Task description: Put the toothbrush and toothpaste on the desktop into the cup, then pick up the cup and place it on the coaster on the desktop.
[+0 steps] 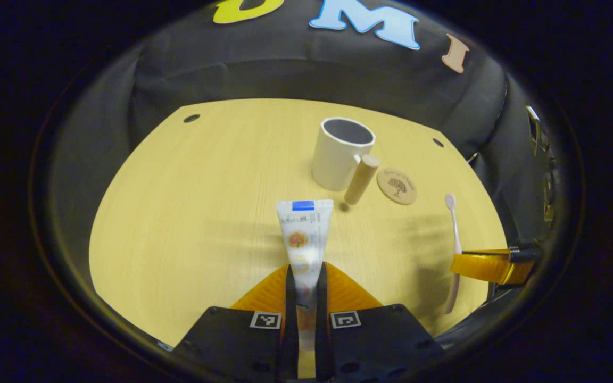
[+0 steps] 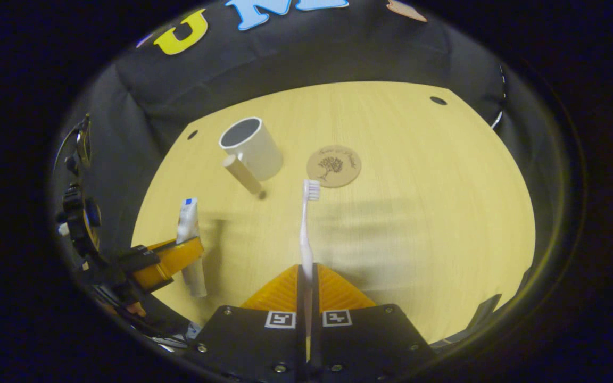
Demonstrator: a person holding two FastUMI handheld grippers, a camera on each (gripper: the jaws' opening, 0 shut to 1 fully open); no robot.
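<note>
My left gripper (image 1: 306,276) is shut on a white toothpaste tube (image 1: 304,234), which points away from me above the desktop. In the right gripper view that tube (image 2: 189,223) and the left gripper (image 2: 171,260) show at the lower left. My right gripper (image 2: 306,274) is shut on the handle of a pale toothbrush (image 2: 305,223), bristles forward. The same toothbrush (image 1: 454,239) and right gripper (image 1: 485,266) appear at the right of the left gripper view. A white cup (image 1: 340,152) (image 2: 253,146) with a wooden peg handle stands farther back. Beside it lies a round cork coaster (image 1: 397,186) (image 2: 334,166).
The pale wooden desktop (image 1: 195,213) (image 2: 434,213) has small dark holes near its back corners. Black cloth walls close it in at the back and sides.
</note>
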